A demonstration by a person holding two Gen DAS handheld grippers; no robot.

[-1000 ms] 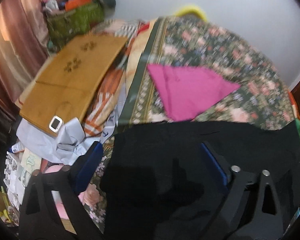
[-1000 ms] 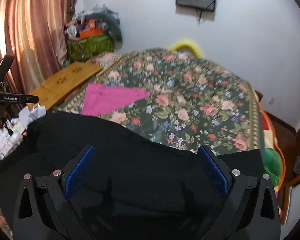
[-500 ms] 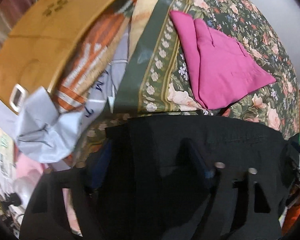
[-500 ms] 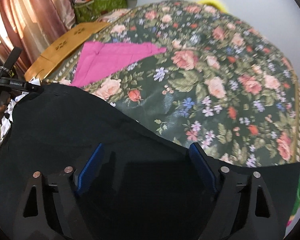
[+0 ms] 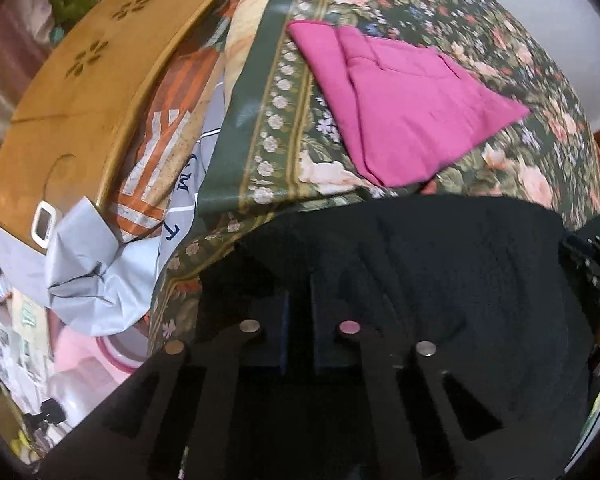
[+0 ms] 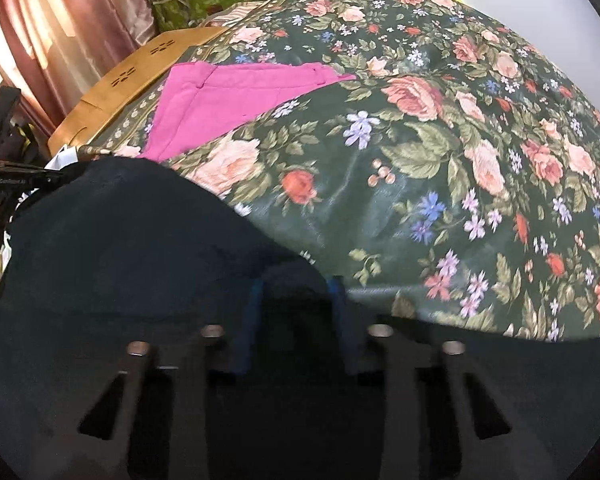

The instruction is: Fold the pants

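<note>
Black pants [image 5: 440, 280] lie spread across the near edge of a floral bedspread [image 5: 420, 8]. My left gripper [image 5: 298, 320] points down at their left end, its jaws closing tight on a pinch of the black cloth. In the right wrist view the pants [image 6: 120, 240] fill the lower left. My right gripper [image 6: 294, 304] is at their far edge, jaws closing with a bunched ridge of fabric pressed between the blue pads [image 6: 252, 320]. Each gripper shows at the edge of the other's view.
A folded pink garment [image 5: 412, 116] lies on the bedspread beyond the pants. A wooden lap table [image 5: 80, 92], a crumpled grey bag [image 5: 88, 272] and clutter lie left of the bed. Curtains [image 6: 60, 28] and a green bag [image 6: 208, 0] stand at the back left.
Both grippers have sunk onto the black pants and tipped downward. Their jaws went from wide open to closed, each pinching the cloth.
</note>
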